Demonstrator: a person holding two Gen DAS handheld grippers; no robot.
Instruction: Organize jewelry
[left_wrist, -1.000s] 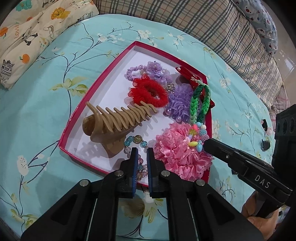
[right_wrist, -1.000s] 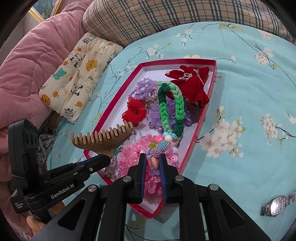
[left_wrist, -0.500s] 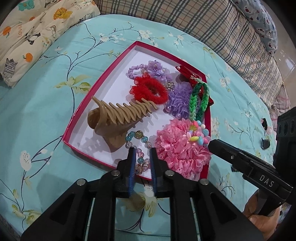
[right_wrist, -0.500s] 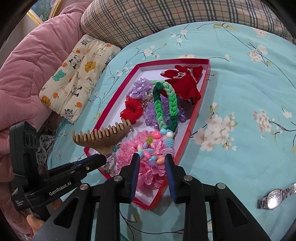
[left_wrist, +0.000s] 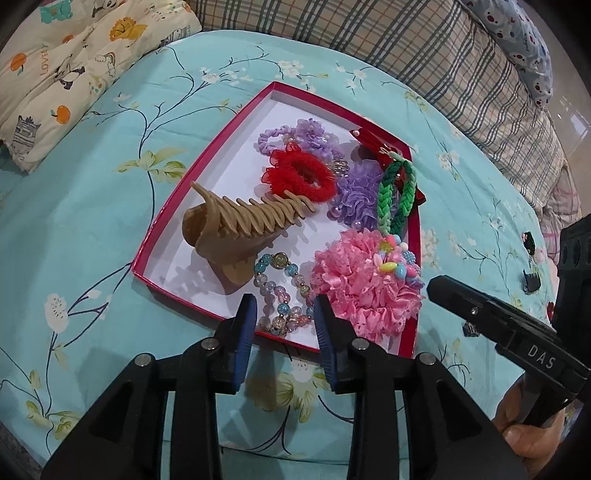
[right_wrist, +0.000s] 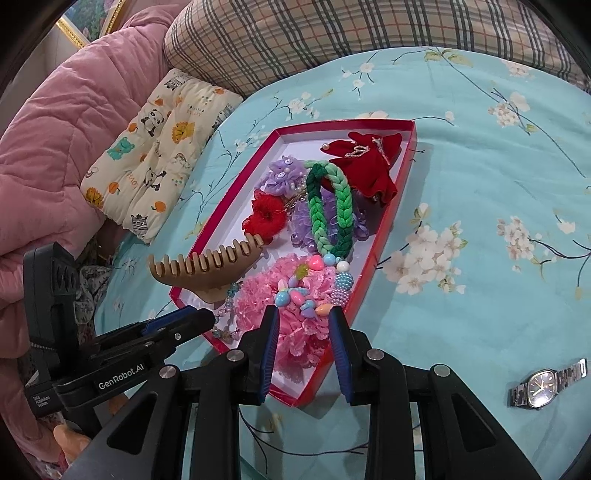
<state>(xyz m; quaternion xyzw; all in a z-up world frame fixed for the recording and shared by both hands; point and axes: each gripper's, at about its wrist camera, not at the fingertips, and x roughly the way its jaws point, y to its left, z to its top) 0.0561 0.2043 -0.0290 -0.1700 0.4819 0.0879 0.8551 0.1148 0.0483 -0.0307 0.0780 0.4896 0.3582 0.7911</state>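
Beaded bracelet (left_wrist: 280, 291) flat in tray (left_wrist: 207, 177)

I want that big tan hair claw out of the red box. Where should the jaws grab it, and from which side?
Probably best to grab the tan hair claw by its solid rounded hinge end, coming from above on the box's open white side. The comb teeth taper toward the red scrunchie and would likely slip or snag, and the bead bracelet lies against its near edge.
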